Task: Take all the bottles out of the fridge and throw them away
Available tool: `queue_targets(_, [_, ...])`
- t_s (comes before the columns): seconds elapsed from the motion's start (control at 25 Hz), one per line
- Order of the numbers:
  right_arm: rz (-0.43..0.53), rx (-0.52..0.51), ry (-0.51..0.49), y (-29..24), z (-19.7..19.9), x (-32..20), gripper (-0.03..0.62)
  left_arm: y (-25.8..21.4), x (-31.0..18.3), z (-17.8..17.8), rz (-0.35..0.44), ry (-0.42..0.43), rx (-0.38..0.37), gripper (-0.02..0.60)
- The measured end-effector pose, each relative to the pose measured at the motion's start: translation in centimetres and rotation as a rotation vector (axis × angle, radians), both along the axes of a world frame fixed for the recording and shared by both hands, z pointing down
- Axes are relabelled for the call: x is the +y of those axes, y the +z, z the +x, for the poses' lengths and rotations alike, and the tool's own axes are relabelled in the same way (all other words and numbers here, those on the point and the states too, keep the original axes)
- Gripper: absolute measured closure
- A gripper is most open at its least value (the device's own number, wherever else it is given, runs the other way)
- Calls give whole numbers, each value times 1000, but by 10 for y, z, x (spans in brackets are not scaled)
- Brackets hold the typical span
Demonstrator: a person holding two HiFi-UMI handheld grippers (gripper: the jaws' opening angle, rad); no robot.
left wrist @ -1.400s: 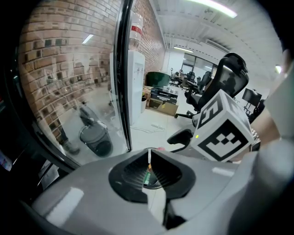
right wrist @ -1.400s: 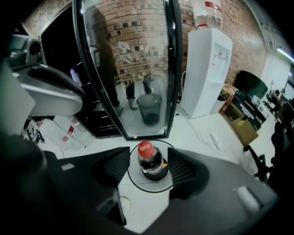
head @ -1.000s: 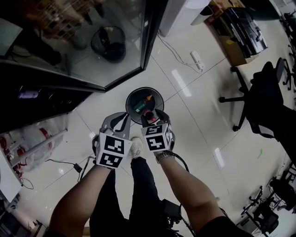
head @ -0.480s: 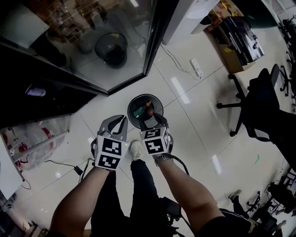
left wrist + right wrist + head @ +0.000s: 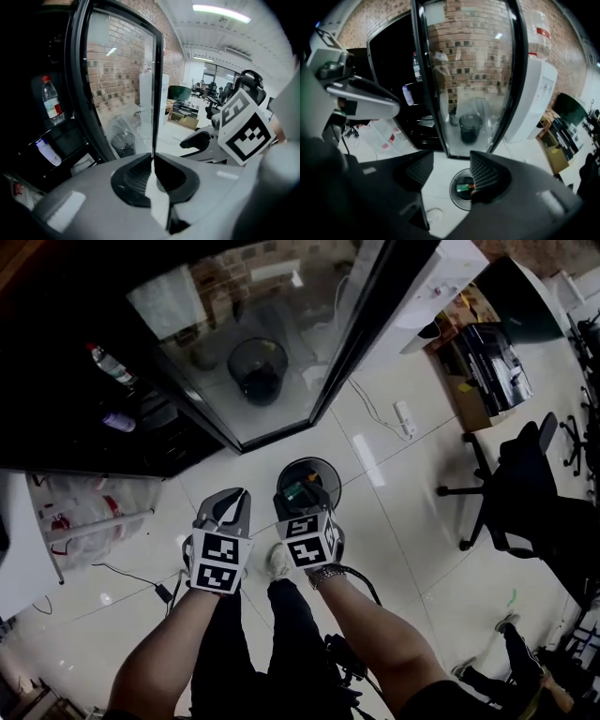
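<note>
Jaws on your left gripper (image 5: 153, 159) are pressed together, empty; those on your right gripper (image 5: 450, 171) are apart, empty. A water bottle (image 5: 50, 104) stands in the fridge (image 5: 159, 437). It looks light, smooth and squashy, so grab its middle gently.

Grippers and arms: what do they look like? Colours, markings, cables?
Both the left gripper and right gripper: grey shells, black ribbed pads, each with a white cube of black square markers. A black cable loops by the right wrist. No sleeves; a metal watch on that wrist.
</note>
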State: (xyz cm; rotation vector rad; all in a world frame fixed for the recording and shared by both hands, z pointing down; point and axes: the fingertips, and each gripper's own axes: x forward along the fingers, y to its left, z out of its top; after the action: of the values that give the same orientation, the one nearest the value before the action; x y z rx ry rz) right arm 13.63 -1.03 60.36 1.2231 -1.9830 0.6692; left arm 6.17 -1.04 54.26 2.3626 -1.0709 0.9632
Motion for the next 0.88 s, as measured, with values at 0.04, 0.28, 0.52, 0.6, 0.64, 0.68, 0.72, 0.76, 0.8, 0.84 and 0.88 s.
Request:
queue_targets(0.04, [14,-2,-16,-9,-9,-3,352,-7,-1,-9,8,-17,0,577])
queue_targets(0.28, [101,-22,-127,-62,-59,-20,358,-45,-4,-61,72,-138,-3,577])
queue_targets(0.52, [151,-28,-232,-94,-116,-30,362,-70,-8,-116,117,-247,9,578])
queue_targets(0.6, [163,-31,-265,-104,-136,-33,362,-80,-9,-132,130,-278,12,577])
queue_targets(0.64, [169,-33,-279,-109,-146,-34,361,-84,-9,-140,136,-291,13,577])
queue_targets(0.68, [176,-35,-293,-114,-156,-36,361,-88,-9,-149,142,-305,14,578])
queue_targets(0.72, [184,-38,-305,-119,-166,-38,361,-92,-10,-157,147,-317,16,577])
queue_targets(0.76, [191,-42,-317,-124,-177,-41,361,-96,-10,-165,152,-328,17,577])
queue_targets(0.8, [198,-46,-328,-129,-187,-44,361,-99,-11,-172,157,-339,18,577])
queue_targets(0.84, [206,-49,-337,-133,-196,-48,361,-102,-12,-180,161,-349,19,577])
queue_targets(0.88, [213,-52,-344,-138,-205,-53,361,-105,-13,-187,166,-358,20,577])
